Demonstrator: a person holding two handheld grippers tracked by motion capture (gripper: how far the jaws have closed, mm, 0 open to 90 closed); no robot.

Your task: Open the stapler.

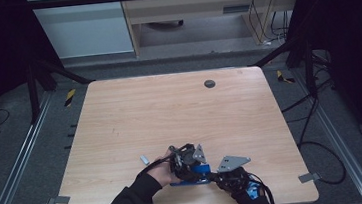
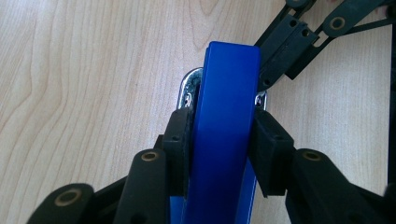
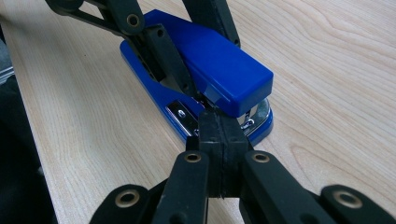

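Left of stapler (image 1: 192,175): small grey piece (image 1: 144,160)

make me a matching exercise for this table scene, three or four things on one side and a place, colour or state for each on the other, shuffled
Things:
1. stapler
2. left gripper
3. right gripper
4. table hole

Descriptions:
A. jaws pressed together with nothing between them
B. dark and round, far side of the table
C. blue, lying on the table near the front edge
D. jaws at either side of the blue top

Pairs: 1-C, 2-D, 3-A, 4-B
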